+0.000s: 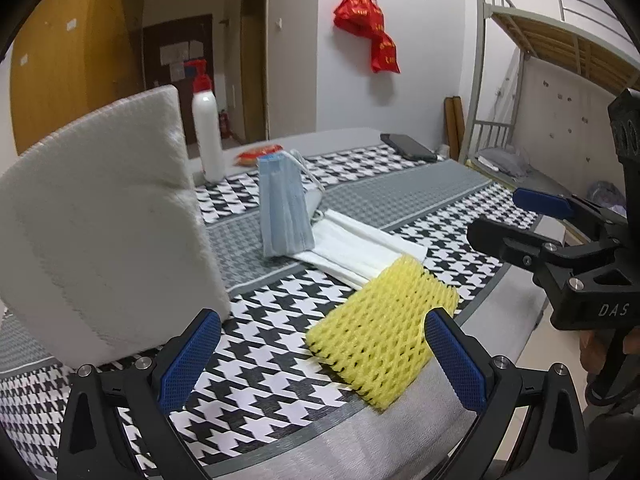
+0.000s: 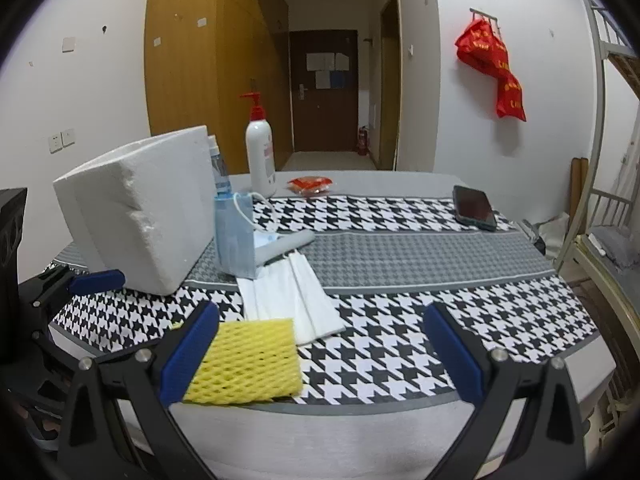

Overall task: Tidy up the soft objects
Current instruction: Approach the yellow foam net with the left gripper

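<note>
A yellow foam net (image 1: pixel 380 332) (image 2: pixel 246 362) lies at the near edge of the houndstooth cloth. Behind it lie white masks (image 1: pixel 360 248) (image 2: pixel 288 300), and a stack of blue masks (image 1: pixel 285 204) (image 2: pixel 235 232) stands upright beside a white foam box (image 1: pixel 100 220) (image 2: pixel 136 208). My left gripper (image 1: pixel 320 356) is open, low over the cloth, with the yellow net just inside its right finger. My right gripper (image 2: pixel 320 354) is open with nothing between its fingers; the net lies partly behind its left finger. In the left wrist view the right gripper (image 1: pixel 520 216) shows at the right edge.
A white pump bottle (image 2: pixel 261 156) (image 1: pixel 207 136), a red packet (image 2: pixel 311 184) and a dark phone (image 2: pixel 475 208) (image 1: pixel 408 147) sit toward the table's far side. A metal bunk bed (image 1: pixel 540 60) stands to the right. A red bag (image 2: pixel 494 64) hangs on the wall.
</note>
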A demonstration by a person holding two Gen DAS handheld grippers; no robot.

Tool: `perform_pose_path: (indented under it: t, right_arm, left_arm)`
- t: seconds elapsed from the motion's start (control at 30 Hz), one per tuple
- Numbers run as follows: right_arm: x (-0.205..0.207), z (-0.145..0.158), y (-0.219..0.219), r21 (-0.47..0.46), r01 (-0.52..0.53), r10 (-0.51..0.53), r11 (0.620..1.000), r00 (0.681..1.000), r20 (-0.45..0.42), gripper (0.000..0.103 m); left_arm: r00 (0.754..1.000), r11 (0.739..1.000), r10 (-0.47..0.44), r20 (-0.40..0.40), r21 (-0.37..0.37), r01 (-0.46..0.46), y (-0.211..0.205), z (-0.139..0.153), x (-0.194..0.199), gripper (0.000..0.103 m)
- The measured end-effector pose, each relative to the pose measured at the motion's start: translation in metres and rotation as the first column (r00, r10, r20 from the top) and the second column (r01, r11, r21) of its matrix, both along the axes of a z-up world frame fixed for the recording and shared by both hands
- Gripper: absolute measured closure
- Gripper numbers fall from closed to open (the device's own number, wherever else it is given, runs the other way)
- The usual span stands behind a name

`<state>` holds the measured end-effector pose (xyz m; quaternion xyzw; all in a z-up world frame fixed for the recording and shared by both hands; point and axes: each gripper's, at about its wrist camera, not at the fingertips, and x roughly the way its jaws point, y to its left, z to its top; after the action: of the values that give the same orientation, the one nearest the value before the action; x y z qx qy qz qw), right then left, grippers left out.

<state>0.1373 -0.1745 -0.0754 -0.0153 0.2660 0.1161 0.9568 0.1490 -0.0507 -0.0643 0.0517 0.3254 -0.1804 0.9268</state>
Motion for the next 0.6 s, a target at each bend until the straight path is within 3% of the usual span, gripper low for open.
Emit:
perform_pose_path:
  t: [0.4,0.6]
  right_arm:
    - [0.012,-0.015,-0.017,0.005,0.016,-0.016,1.0,0.999,-0.05,0.0]
    - [0.014,-0.021,-0.028,0.015,0.016,-0.015,1.0,0.998,-0.066,0.0]
  left_arm:
    - [0.996,0.999,-0.052,-0.069,0.012,0.053,-0.022,-0.013,0.013,0.001]
    - [0.992,0.998,-0.063,-0.108,0.019,0.066,-0.03,-0.019,0.019,0.006]
